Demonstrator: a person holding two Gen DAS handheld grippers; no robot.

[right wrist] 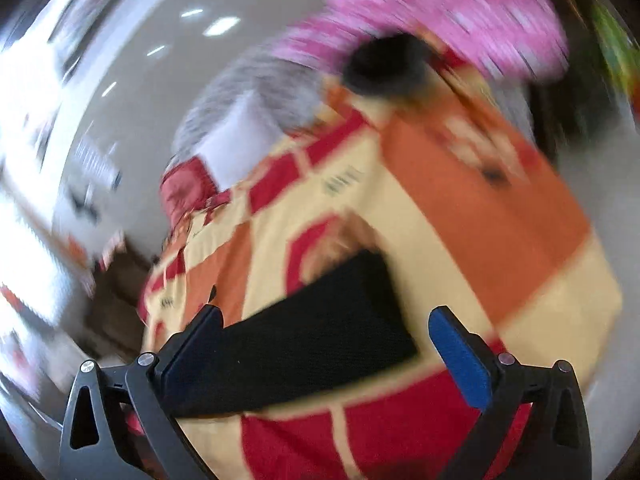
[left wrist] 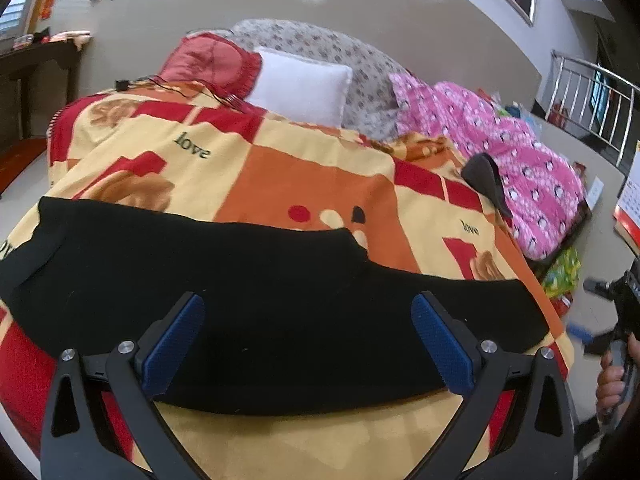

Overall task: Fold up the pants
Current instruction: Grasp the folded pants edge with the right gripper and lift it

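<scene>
Left wrist view: black pants (left wrist: 256, 300) lie flat across the near part of the patterned blanket (left wrist: 280, 176), looking already folded lengthwise into one long band, so my guess is at least one crosswise fold is left. Left gripper (left wrist: 308, 336) hovers just over the near edge of the pants, jaws wide apart, holding nothing. Far right, the right gripper (left wrist: 612, 320) shows with the person's hand (left wrist: 612, 380) on it, off the blanket's right edge, well clear of the pants. A pink quilt (left wrist: 500, 152) and white pillow (left wrist: 304, 84) lie farther back. Right wrist view: heavily motion-blurred, so that hand is likely swinging. Right gripper (right wrist: 324, 344) jaws apart, empty, tilted and pointed at one end of the pants (right wrist: 304, 328).
</scene>
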